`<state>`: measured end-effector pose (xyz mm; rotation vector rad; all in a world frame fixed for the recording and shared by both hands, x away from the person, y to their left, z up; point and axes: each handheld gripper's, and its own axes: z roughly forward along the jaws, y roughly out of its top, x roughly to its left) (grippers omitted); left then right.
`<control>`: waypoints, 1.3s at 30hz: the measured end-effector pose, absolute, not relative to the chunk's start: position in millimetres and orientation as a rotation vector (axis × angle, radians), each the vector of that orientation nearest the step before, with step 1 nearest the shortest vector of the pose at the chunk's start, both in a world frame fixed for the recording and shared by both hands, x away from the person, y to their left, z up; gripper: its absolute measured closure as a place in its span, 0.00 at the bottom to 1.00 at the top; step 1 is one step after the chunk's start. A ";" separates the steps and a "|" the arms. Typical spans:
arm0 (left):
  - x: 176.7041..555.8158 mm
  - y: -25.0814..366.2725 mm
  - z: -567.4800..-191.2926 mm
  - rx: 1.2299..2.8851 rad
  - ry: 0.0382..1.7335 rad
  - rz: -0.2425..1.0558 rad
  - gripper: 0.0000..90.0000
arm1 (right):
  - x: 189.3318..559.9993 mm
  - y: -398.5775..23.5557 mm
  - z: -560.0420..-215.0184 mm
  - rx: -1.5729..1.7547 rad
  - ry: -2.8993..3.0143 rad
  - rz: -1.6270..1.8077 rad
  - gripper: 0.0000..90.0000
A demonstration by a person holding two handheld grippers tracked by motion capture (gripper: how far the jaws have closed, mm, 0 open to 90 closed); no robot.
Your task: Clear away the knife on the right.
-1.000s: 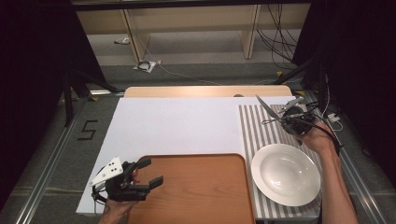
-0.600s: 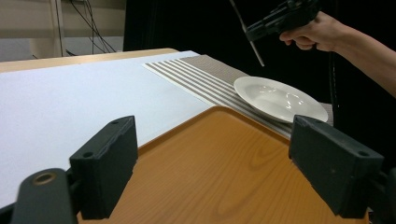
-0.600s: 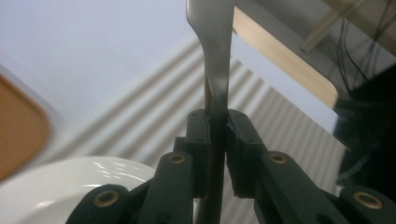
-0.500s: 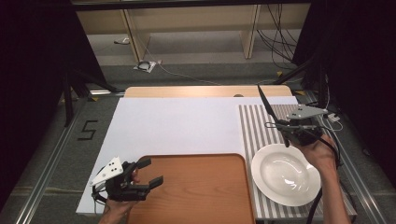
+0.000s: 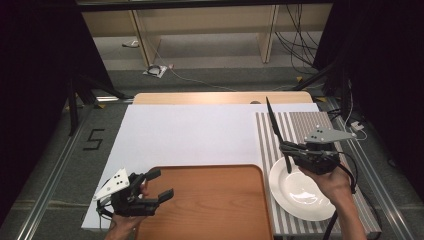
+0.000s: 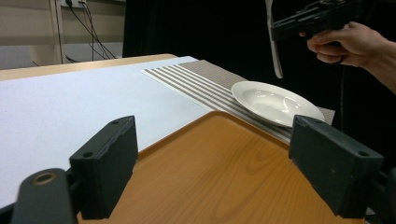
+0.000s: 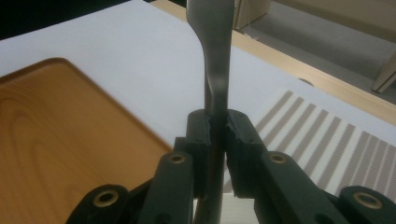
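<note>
Knife lifted over the plate; floor mark reads "5" (image 5: 93, 139).

My left gripper (image 5: 157, 187) rests unmoved at the wooden tray's (image 5: 210, 200) near-left edge, jaws wide and empty, with bare white sheet (image 5: 190, 132) beyond. My right gripper (image 5: 286, 152), jaws clamped on a knife (image 5: 276, 131), has come from the striped mat's (image 5: 300, 125) far end to above the white plate's (image 5: 300, 197) far rim.

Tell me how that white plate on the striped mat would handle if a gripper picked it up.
The white plate looks glossy, so its rim would probably be slippery between jaws. It seems ceramic, likely heavy for its size and breakable if dropped. Its shallow, wide shape on the striped mat suggests it won't tip.
</note>
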<state>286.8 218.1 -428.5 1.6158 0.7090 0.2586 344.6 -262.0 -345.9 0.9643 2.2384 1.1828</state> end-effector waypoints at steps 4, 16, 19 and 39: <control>286.8 218.0 -428.4 1.616 0.708 0.258 0.17 | 337.4 -256.9 -344.6 0.973 2.242 1.211 0.90; 286.5 217.8 -428.8 1.617 0.710 0.260 0.17 | 317.5 -230.9 -353.7 0.960 2.375 1.344 0.90; 286.8 218.1 -428.6 1.615 0.709 0.259 0.17 | 314.9 -226.2 -356.4 0.949 2.395 1.336 0.90; 287.1 218.5 -428.8 1.610 0.713 0.256 0.17 | 293.8 -191.3 -388.8 0.932 2.586 1.314 0.90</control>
